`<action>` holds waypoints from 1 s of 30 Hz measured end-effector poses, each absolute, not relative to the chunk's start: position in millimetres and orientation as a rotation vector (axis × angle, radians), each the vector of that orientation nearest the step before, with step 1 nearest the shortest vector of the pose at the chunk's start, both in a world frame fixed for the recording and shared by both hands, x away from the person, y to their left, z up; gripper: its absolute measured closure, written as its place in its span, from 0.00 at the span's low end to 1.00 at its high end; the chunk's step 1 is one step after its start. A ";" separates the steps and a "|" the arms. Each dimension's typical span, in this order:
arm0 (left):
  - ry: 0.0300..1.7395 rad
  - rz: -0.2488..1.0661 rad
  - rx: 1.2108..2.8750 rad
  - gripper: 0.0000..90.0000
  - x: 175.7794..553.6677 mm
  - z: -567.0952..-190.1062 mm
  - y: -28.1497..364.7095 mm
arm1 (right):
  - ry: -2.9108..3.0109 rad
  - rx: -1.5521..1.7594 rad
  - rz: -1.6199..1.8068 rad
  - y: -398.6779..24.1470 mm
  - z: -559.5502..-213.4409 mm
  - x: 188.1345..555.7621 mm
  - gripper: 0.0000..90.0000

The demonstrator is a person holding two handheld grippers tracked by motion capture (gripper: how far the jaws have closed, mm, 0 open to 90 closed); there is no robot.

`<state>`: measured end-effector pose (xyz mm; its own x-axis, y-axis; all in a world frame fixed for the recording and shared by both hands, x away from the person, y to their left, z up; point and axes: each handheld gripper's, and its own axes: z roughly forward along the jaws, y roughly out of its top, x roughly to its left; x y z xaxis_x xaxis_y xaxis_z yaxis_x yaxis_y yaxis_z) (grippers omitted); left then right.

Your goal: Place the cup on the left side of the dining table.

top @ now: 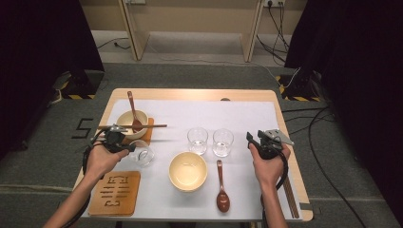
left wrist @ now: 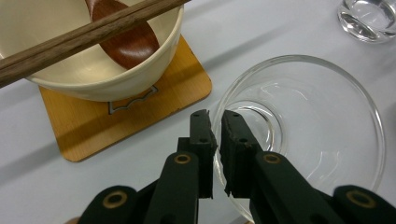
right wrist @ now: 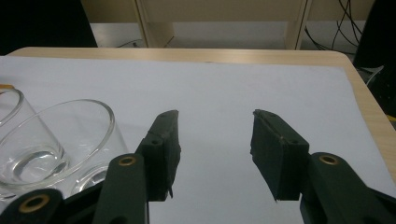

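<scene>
At the left of the table (top: 190,92), covered with a white sheet, the left claw (left wrist: 214,122) pinched the thin rim of a clear, round drinking glass (left wrist: 308,135), one jaw inside the wall and one outside. This glass stood just beside an orange-brown wooden coaster (left wrist: 121,121) carrying a cream ceramic bowl (left wrist: 93,79), which held a dark red-brown wooden spoon (left wrist: 123,39) with brown wooden chopsticks (left wrist: 84,32) laid across its rim. Glass of this kind was likely stiff, smooth, slippery and breakable, and fairly light; the rim looked the soundest place to grip, held gently and level. Nearer the person lay a second, carved wooden coaster (top: 115,194). In the middle stood a second cream bowl (top: 187,171) and two more clear glasses (top: 197,140), (top: 223,142), making three glasses, then a second spoon (top: 222,187). At the right, the right claw (right wrist: 215,140) was spread wide and pinched nothing.
</scene>
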<state>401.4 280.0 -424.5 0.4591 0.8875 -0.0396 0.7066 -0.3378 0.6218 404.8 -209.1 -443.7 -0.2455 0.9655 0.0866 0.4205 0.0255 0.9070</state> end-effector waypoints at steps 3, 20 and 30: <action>1.329 0.414 2.136 0.92 402.0 -424.8 280.2 | 1.718 1.416 1.191 -209.1 -443.7 404.8 0.58; 1.349 0.409 2.091 0.90 408.7 -428.5 278.9 | 1.720 1.416 1.189 -209.0 -444.3 405.0 0.58; 1.349 0.410 2.073 0.89 412.3 -430.9 277.8 | 1.720 1.417 1.190 -208.9 -444.1 405.1 0.58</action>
<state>412.3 277.8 -430.9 0.4288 0.9003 -0.0750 0.7063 -0.2824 0.6492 405.1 -208.9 -444.1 -0.2452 0.9655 0.0874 0.4223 0.0252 0.9061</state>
